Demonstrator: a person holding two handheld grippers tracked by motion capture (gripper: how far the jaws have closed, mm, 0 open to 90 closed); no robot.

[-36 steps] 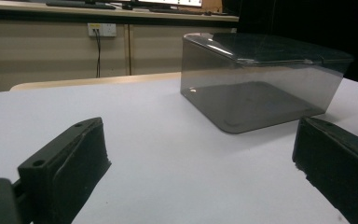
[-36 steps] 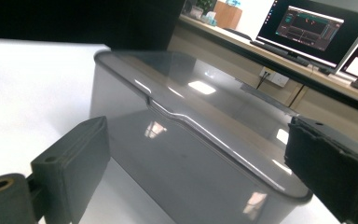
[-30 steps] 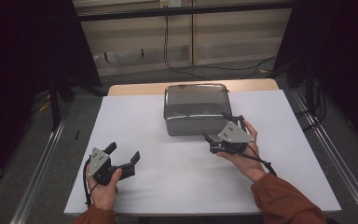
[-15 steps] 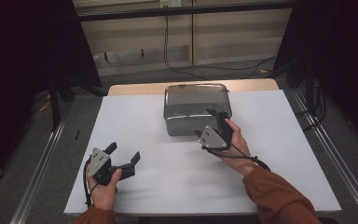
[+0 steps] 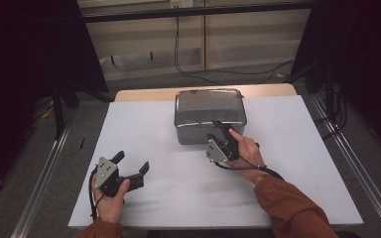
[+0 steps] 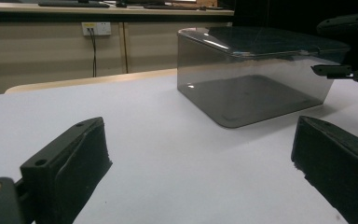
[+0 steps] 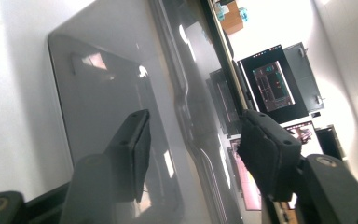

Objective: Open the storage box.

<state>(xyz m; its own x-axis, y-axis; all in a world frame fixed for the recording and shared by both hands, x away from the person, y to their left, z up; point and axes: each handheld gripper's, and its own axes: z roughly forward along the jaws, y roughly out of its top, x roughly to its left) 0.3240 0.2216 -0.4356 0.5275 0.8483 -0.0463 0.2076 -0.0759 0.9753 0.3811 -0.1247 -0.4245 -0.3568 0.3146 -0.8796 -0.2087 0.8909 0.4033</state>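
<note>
Grasping stage: right claw (image 5: 222, 134) closing astride the lidded grey box (image 5: 209, 115) near rim, pads not yet pressing; left claw (image 5: 131, 166) spread, idle. Next: firm clamp.

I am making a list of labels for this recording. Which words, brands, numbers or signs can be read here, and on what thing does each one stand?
No text can be read.
Monitor in the right gripper view: coloured screen content, too small and blurred to read.
Wall socket plate in the left gripper view: no readable marking.
Clear lidded box: no label visible.
</note>
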